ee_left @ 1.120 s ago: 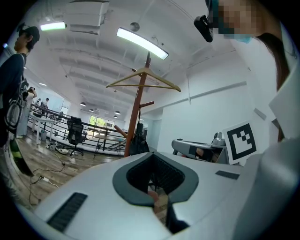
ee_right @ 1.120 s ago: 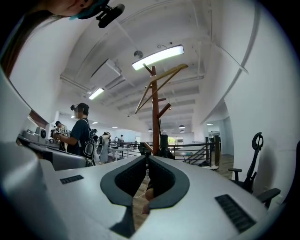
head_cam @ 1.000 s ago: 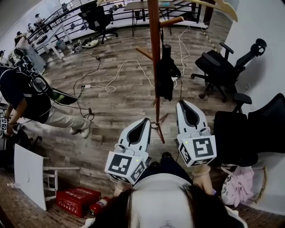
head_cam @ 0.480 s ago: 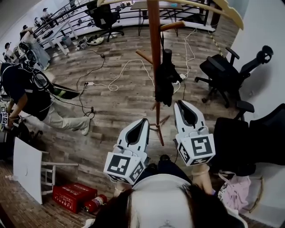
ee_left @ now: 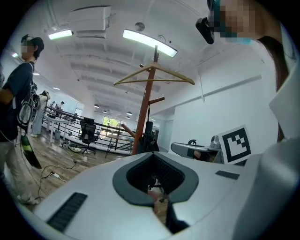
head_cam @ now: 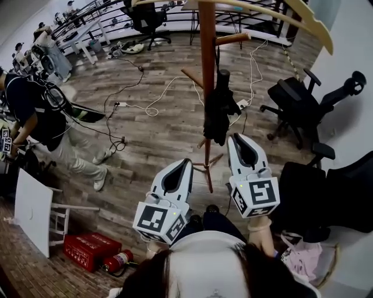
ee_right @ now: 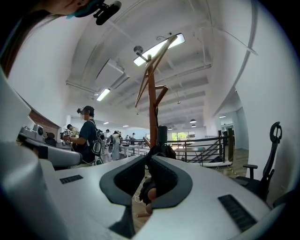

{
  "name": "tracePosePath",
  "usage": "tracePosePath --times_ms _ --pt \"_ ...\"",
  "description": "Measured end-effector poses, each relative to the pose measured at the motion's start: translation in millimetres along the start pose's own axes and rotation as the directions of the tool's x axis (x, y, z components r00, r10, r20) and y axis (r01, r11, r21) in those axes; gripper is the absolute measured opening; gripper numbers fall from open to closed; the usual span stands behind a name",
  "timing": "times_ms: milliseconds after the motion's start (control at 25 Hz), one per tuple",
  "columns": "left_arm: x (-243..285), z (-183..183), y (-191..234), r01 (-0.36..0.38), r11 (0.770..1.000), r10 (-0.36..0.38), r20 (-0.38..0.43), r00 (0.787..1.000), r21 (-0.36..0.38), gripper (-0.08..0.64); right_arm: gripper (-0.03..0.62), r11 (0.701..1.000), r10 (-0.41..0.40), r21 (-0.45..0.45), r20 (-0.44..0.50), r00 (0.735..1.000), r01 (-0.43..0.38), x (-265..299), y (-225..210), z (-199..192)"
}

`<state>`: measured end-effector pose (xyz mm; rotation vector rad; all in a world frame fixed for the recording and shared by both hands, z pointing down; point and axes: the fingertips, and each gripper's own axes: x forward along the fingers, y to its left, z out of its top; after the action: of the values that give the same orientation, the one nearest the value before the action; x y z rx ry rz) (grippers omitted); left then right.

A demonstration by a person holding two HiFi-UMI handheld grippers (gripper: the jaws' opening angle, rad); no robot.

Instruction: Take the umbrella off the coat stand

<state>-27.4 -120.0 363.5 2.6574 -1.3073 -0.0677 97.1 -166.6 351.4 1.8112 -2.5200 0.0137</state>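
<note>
A black folded umbrella hangs from a peg of the brown wooden coat stand, which has a pale wooden hanger on top. Both grippers are held level in front of the stand, short of it. My left gripper is shut and empty, left of the stand's base. Just below the umbrella's lower end is my right gripper, shut and empty too. The left gripper view shows the umbrella and the stand ahead. In the right gripper view the umbrella hangs straight ahead of the jaws.
A person stands at the left with white cables trailing over the wood floor. Black office chairs stand to the right of the stand. A red box, a fire extinguisher and a white board lie at lower left.
Both grippers and the head view have edged closer to the coat stand; the umbrella sits nearer the right gripper. The person at the left has shifted. Both grippers stay shut.
</note>
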Motion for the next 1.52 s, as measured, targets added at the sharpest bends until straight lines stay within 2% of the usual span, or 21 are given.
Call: tracePosePath --times_ms 360,520,1520 --pt "10.6 -5.9 9.7 -0.048 0.999 0.048 -0.015 0.999 0.002 0.009 0.052 0.999 0.037 0.008 -0.021 0.999 -0.037 20.2 -10.6 -10.4" --pt "16.3 -6.0 14.8 -0.067 0.998 0.067 -0.018 0.998 0.002 0.009 0.087 0.998 0.061 0.021 -0.036 0.998 -0.06 31.3 -12.4 -15.2" --pt "40.1 -19.8 32.8 -0.108 0.994 0.107 -0.072 0.992 -0.01 0.009 0.201 0.994 0.106 0.041 -0.13 0.986 -0.102 78.9 -22.8 -52.2"
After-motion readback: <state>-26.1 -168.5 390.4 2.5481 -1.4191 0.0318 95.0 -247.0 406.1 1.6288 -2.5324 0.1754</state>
